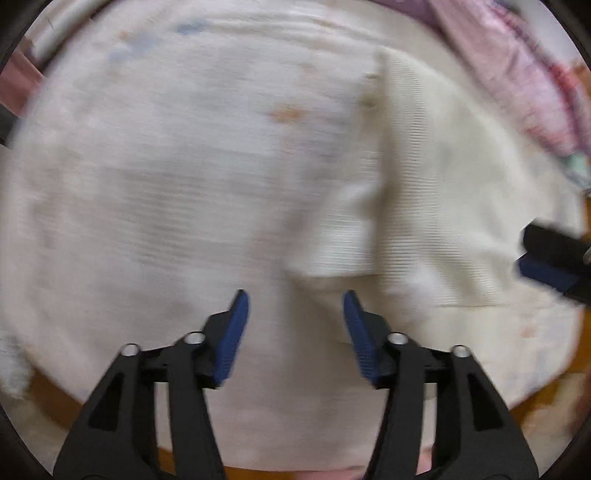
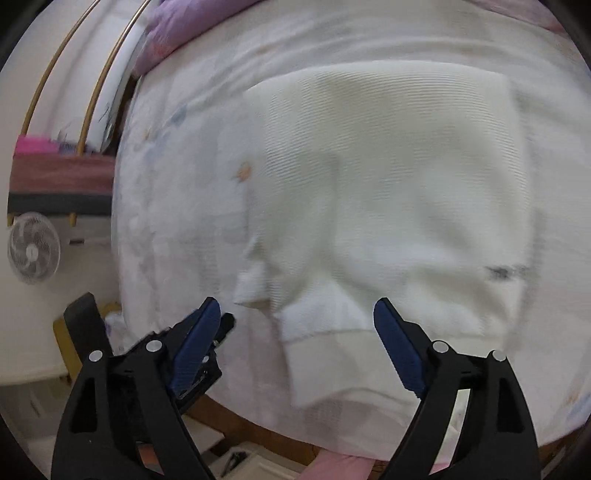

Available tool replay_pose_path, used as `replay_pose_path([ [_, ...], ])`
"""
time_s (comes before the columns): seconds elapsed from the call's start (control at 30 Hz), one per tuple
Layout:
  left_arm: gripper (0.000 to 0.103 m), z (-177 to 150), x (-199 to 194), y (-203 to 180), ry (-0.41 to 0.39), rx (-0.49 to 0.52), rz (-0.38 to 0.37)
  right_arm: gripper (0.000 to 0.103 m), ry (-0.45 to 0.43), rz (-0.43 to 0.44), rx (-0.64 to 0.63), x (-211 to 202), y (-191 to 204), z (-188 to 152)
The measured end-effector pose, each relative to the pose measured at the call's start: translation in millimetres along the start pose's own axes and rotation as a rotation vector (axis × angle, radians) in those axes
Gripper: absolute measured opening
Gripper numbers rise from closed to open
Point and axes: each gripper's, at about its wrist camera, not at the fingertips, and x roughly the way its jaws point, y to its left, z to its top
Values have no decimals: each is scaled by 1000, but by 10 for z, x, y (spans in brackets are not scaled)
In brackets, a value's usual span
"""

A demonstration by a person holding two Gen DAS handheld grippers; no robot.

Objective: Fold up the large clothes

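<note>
A cream ribbed knit garment (image 2: 388, 199) lies folded into a rough rectangle on the bed, its hem band toward me; it also shows in the left wrist view (image 1: 424, 192) at the right. My left gripper (image 1: 295, 306) is open and empty, above the sheet just left of the garment's lower corner. My right gripper (image 2: 297, 317) is open and empty, over the garment's near hem. The right gripper's fingers (image 1: 550, 269) show at the right edge of the left wrist view. The left gripper's fingers (image 2: 207, 354) show behind my right gripper's left finger. Both views are motion-blurred.
A white printed bedsheet (image 2: 177, 206) covers the bed. Purple and pink bedding (image 2: 170, 29) lies at the far side, also in the left wrist view (image 1: 517, 74). A fan (image 2: 33, 254), a shelf and gold hoops stand left of the bed. The bed's wooden edge (image 2: 236, 417) is near me.
</note>
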Motion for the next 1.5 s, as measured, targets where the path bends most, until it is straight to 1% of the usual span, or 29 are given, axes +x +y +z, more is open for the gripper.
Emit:
replay_pose_path([
  [0.03, 58, 200, 93, 95, 24, -23, -59, 82, -4, -20, 19, -53, -83, -29],
  [0.07, 63, 189, 117, 8, 40, -47, -89, 82, -8, -32, 36, -94, -165, -62],
  [0.1, 75, 245, 165, -13, 49, -66, -95, 82, -13, -40, 50, -107, -224, -91],
  [0.13, 78, 260, 225, -62, 57, -96, -120, 82, -28, -72, 72, -152, -341, -134],
  [0.2, 78, 284, 445, -133, 135, -126, -227, 82, -56, -168, 81, -199, -506, -193],
  [0.23, 78, 268, 565, -185, 197, -135, -253, 82, -61, -189, 88, -206, -568, -216],
  [0.27, 73, 278, 648, -197, 217, -141, -254, 82, -60, -194, 112, -220, -659, -247],
  [0.3, 47, 269, 709, -213, 219, -145, -221, 82, -59, -191, 134, -228, -716, -271],
  [0.33, 31, 264, 725, -220, 215, -141, -160, 82, -60, -185, 168, -253, -805, -305],
  [0.37, 20, 259, 703, -230, 209, -137, -158, 82, -61, -184, 183, -274, -859, -331],
  [0.43, 15, 259, 567, -233, 159, -135, -177, 82, -68, -189, 185, -326, -918, -366],
  [0.5, 15, 287, 429, -233, 108, -109, -115, 82, -72, -202, 178, -348, -942, -386],
  [0.6, 15, 344, 295, -162, 79, -127, -101, 82, -83, -186, 148, -408, -960, -425],
  [0.67, 15, 380, 247, -126, 61, -126, -66, 79, -94, -171, 138, -444, -971, -447],
  [0.7, 15, 405, 236, -118, 55, -109, -60, 72, -99, -155, 131, -430, -948, -455],
  [0.73, 15, 407, 213, -116, 47, -99, -50, 68, -101, -128, 121, -440, -947, -463],
  [0.77, 15, 395, 194, -115, 40, -95, -40, 60, -91, -104, 111, -420, -940, -462],
  [0.83, 15, 407, 188, -125, 33, -61, -4, 36, -50, -86, 80, -300, -873, -427],
  [0.87, 15, 421, 187, -128, 28, -43, 11, 30, -30, -82, 59, -240, -834, -421],
  [0.93, 15, 444, 204, -114, 20, -13, 43, 23, 18, -69, 8, -92, -753, -426],
  [1.03, 16, 523, 480, 1, 52, -18, 109, 23, 73, -55, -12, 215, -709, -427],
  [1.13, 27, 597, 855, -8, 60, 47, 214, 14, 108, -109, 54, 700, -892, -416],
  [1.17, 35, 613, 949, -15, 61, 62, 242, 14, 102, -108, 83, 798, -953, -419],
  [1.23, 39, 652, 974, -8, 65, 70, 257, 14, 89, -94, 135, 868, -1005, -400],
  [1.27, 46, 663, 938, 1, 71, 71, 256, 14, 104, -103, 138, 842, -972, -383],
  [1.3, 61, 675, 850, 22, 77, 76, 273, 14, 127, -117, 125, 793, -916, -364],
  [1.37, 82, 690, 671, 62, 69, 69, 337, 17, 153, -125, 108, 670, -846, -322],
  [1.43, 81, 686, 405, 82, 47, 3, 378, 19, 100, -115, 77, 438, -778, -254],
  [1.5, 57, 683, 213, -28, 9, 27, 437, 19, 33, -155, 59, 208, -749, -164],
])
